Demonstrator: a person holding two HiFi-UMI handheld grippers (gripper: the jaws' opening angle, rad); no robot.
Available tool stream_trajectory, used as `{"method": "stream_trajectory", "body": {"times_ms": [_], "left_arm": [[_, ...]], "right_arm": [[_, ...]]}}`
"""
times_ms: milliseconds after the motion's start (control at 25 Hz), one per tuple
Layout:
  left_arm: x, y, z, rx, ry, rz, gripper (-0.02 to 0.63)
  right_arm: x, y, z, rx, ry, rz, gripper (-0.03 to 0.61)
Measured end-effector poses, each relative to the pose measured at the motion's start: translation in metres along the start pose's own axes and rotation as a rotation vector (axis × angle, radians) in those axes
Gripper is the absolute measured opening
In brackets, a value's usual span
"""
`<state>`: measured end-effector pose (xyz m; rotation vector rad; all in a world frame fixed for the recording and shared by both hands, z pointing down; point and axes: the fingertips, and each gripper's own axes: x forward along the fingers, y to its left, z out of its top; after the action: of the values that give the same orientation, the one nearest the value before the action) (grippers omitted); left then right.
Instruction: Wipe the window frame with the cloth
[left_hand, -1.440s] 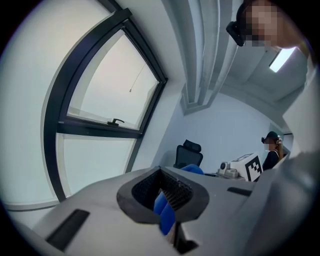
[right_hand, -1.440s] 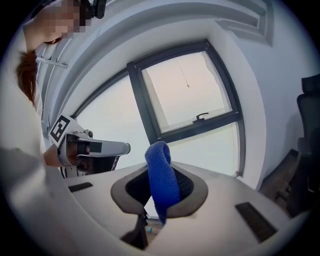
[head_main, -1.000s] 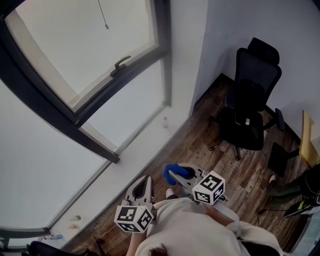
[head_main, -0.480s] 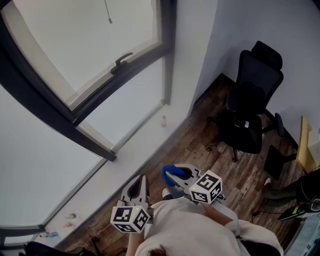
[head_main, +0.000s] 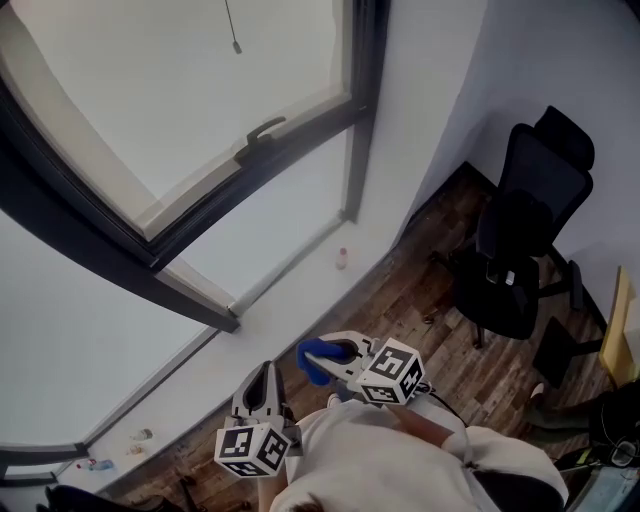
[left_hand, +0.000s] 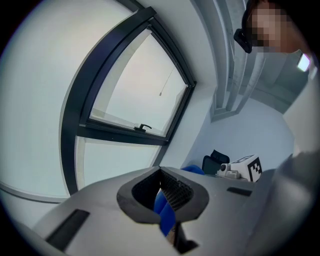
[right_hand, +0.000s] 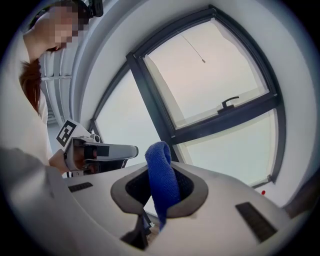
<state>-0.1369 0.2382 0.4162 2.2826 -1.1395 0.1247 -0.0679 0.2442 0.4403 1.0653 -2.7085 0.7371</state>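
Cloth (right_hand: 160, 162) inside right claw (right_hand: 162, 194)

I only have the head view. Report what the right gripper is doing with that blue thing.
Observer: In the right gripper view, the right gripper is shut on the blue cloth, and a fold stands up above the jaw tips.
Operator: Check the left one.
Observer: In the left gripper view, the left gripper has its jaw tips together.
Operator: Confirm whether the cloth is on the frame.
Observer: No. From the right gripper view, the dark window frame lies well beyond the cloth, untouched.
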Motion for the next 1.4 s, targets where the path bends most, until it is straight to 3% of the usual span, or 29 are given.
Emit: {"method": "stream_trajectory", "body": {"times_ms": [320,600,1000,1400], "left_arm": [[0.072,0.003,0.054,0.024,-0.026,0.032,0.005],[0.122,0.009,0.068,0.018,-0.029,0.029,0.005],[0.154,0.018,0.087,0.035,-0.008,-0.044,0.005],[0.141,0.06,0.111,0.071,0.055,-0.12,0.005]], "right_arm": [[0.028,-0.066,0.058,-0.13,0.038,0.038,0.049],[0.042,-0.116,0.073,-0.106,0.035,0.043,0.049],[0.051,-0.143,0.091,-0.077,0.003,-0.042,0.049],[0.102,-0.125,0.112,-0.047,-0.042,-0.116,0.049]]}}
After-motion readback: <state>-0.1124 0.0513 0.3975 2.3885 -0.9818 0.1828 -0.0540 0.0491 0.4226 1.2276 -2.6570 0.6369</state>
